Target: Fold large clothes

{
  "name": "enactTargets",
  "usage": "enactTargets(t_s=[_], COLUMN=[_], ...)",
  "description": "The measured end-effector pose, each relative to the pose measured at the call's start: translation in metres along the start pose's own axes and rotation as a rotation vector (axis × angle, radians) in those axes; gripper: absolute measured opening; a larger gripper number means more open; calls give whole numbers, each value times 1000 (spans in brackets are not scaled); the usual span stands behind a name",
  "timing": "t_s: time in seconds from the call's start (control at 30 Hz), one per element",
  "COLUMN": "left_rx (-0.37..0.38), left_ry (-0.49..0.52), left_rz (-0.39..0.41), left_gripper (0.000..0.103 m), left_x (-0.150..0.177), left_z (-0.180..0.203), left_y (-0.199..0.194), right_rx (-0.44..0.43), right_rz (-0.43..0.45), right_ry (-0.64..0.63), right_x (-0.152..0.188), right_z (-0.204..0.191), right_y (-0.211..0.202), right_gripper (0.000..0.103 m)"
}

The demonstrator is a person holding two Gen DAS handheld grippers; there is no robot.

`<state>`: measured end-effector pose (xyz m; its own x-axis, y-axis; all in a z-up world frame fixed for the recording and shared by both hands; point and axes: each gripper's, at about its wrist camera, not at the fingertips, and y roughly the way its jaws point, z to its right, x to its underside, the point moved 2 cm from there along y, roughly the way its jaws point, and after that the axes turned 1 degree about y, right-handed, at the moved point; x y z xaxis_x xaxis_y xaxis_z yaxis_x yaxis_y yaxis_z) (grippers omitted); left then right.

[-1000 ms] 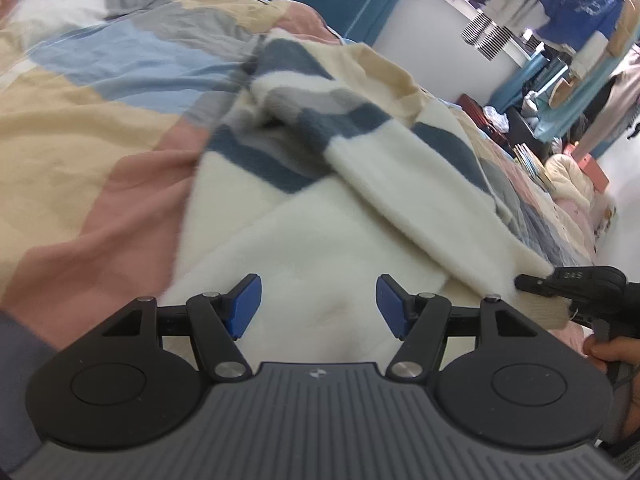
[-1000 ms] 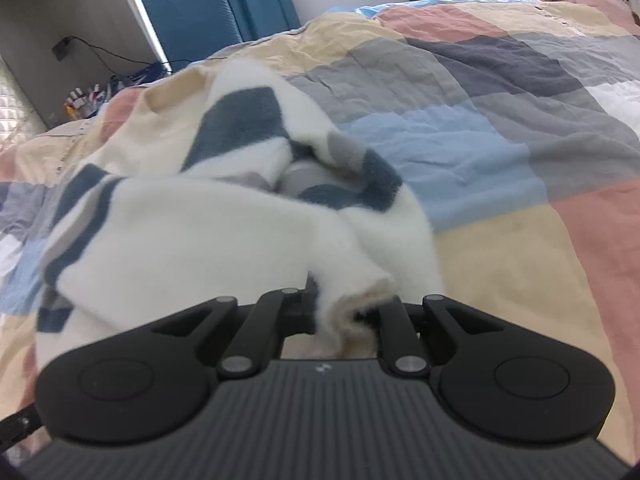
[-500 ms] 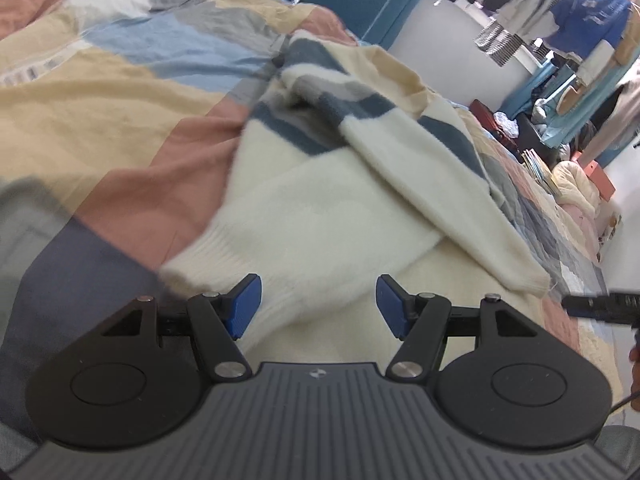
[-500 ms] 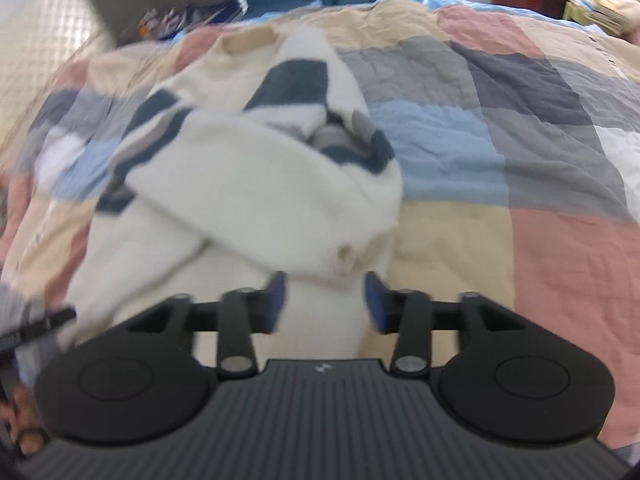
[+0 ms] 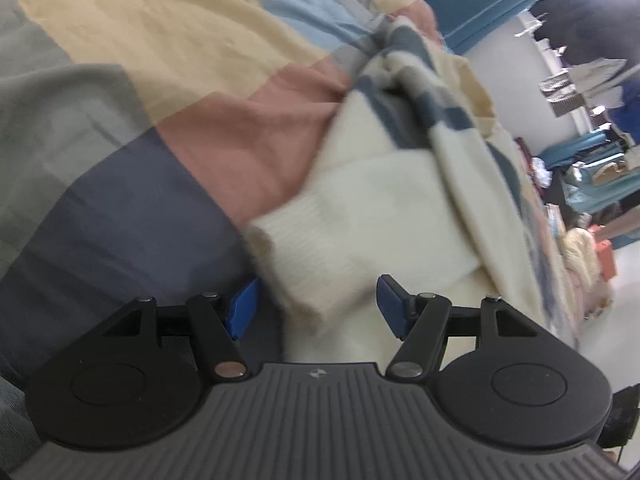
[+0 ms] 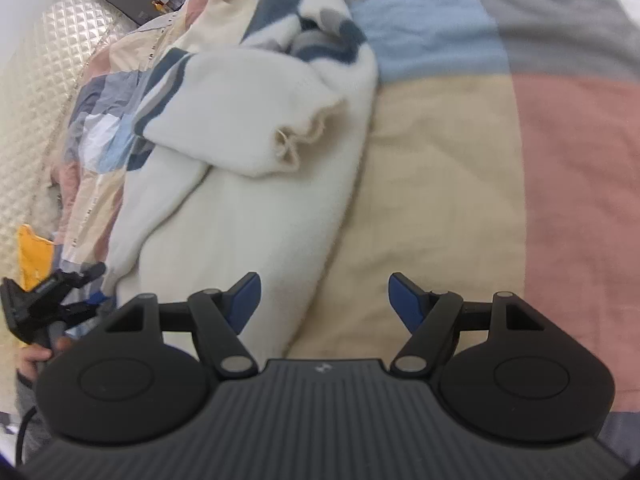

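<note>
I run both grippers over a cream sweater (image 6: 248, 184) with navy and grey stripes; it lies bunched on the patchwork quilt (image 6: 440, 184) of a bed, sleeves crossed over the body, the striped upper part heaped at the far end. The right gripper (image 6: 324, 300) has just been opening; its jaws now stand spread with nothing between them, the left pad over the sweater's edge and the right pad over bare quilt. The left gripper (image 5: 316, 304) is also spread; the ribbed hem corner (image 5: 304, 264) sits between its blue pads, but I see no pad pressing on it, so I judge it not yet gripped.

Handling, as I judge it: the knit is thick, soft and limp; it will sag and drag rather than hold a crease; it is light enough for one pinch per corner, and fuzzy, so slip is unlikely. The ribbed hem is the firmest place to take hold; I would pinch it at both lower corners, one per gripper. The loose sleeve cuff (image 6: 296, 140) lies on top and may slide off when the hem lifts. The quilt may also wrinkle and catch between the pads.
</note>
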<state>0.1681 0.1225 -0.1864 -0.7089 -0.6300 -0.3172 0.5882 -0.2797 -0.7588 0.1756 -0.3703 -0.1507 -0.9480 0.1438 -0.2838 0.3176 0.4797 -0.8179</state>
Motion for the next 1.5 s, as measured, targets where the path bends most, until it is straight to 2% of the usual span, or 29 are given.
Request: enactTargets(t_s=[0.2, 0.23, 0.3, 0.4, 0.47, 0.53, 0.63, 0.73, 0.8, 0.93, 1.03, 1.07, 1.13, 1.23, 1.27, 1.3, 1.37, 1.5], left_rx=[23, 28, 51, 54, 50, 50, 108, 207, 209, 174, 159, 158, 137, 137, 150, 163, 207, 327], left_ry=[10, 21, 41, 76, 72, 66, 70, 49, 29, -3, 22, 26, 39, 33, 33, 34, 20, -101], left_rz=[-42, -48, -55, -64, -49, -40, -43, -40, -44, -72, -54, -46, -35, -30, -27, -17, 8, 58], left_gripper=[77, 78, 88, 89, 89, 89, 88, 88, 88, 88, 88, 87, 76, 47, 32, 28, 25, 23], left_x=[2, 4, 6, 8, 8, 7, 6, 6, 5, 2, 3, 4, 4, 3, 2, 2, -2, -18], left_z=[0, 3, 8, 18, 21, 21, 23, 23, 21, 20, 27, 27, 29, 29, 29, 29, 29, 20], left_y=[12, 14, 19, 28, 32, 35, 35, 29, 33, 50, 54, 55, 56, 57, 55, 51, 40, 10], right_rx=[-80, -72, -43, -29, -56, -69, -64, -134, -153, -75, -48, -34, -1, -7, -8, -12, -47, -161], right_rz=[7, 6, 16, 21, 12, -4, -3, 25, 33, -58, -64, -69, -70, -51, -34, -16, 28, 156], right_ry=[0, -23, -69, -55, -18, -33, -39, -42, -53, -4, -11, -36, -87, -137, -152, -168, -189, -203], right_x=[-11, -14, -18, -25, -29, -30, -32, -34, -34, -29, -29, -28, -27, -27, -28, -28, -30, -32], right_z=[3, -1, -8, -10, -9, -15, -28, -38, -39, -27, -28, -32, -42, -53, -56, -59, -62, -68], right_y=[22, 26, 28, 33, 40, 48, 54, 51, 50, 68, 74, 75, 78, 74, 71, 66, 53, 7], right_gripper=[73, 72, 73, 73, 74, 74, 75, 75, 75, 72, 71, 73, 71, 35, 28, 26, 22, 20])
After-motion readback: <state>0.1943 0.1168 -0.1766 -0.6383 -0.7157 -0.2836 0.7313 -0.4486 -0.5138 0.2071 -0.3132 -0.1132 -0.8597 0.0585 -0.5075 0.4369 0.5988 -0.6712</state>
